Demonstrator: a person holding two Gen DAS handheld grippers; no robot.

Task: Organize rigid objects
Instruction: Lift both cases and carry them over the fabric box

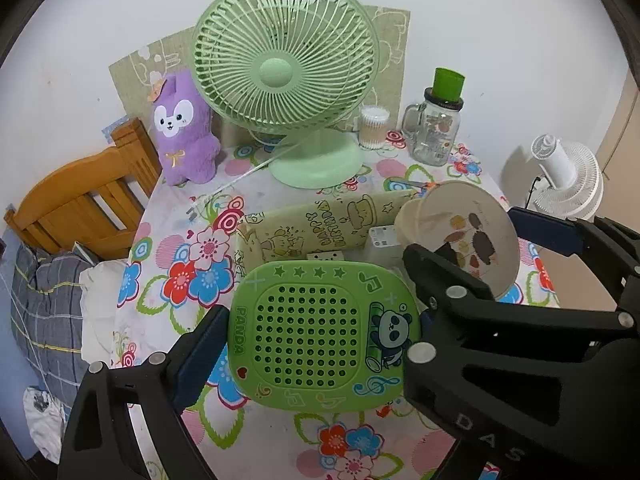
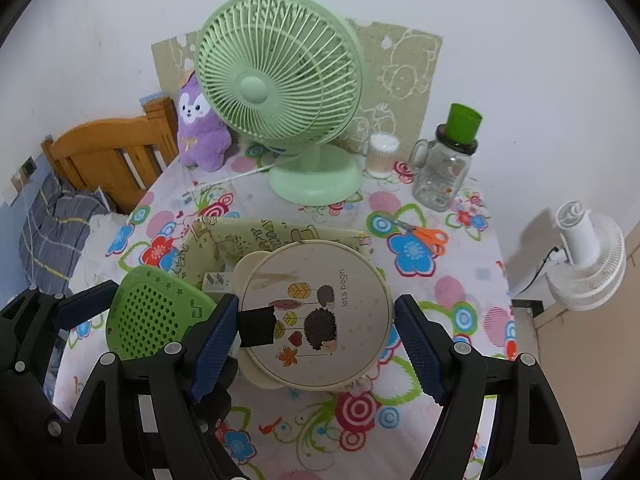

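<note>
My left gripper (image 1: 320, 320) is shut on a green perforated panda plate (image 1: 324, 336), its blue pads pressing on the plate's left and right edges above the floral tablecloth. My right gripper (image 2: 316, 308) is shut on a round cream disc (image 2: 320, 312) printed with hedgehogs and "let's begin", with a strip of black tape on its left edge. Both items hang just in front of an open yellow-green "Happy Birthday" box (image 1: 320, 224), which has white plug adapters (image 2: 214, 280) inside. In the right wrist view the panda plate (image 2: 148, 320) is at the left. In the left wrist view the disc (image 1: 468, 232) is at the right.
A green desk fan (image 1: 288, 76), a purple plush (image 1: 184, 132), a cotton-swab jar (image 1: 374, 126) and a glass mug jar (image 1: 434, 132) topped by a green cup stand at the back. Orange scissors (image 2: 428, 236) lie to the right. A wooden chair (image 1: 80, 200) stands left and a white floor fan (image 2: 584, 252) right.
</note>
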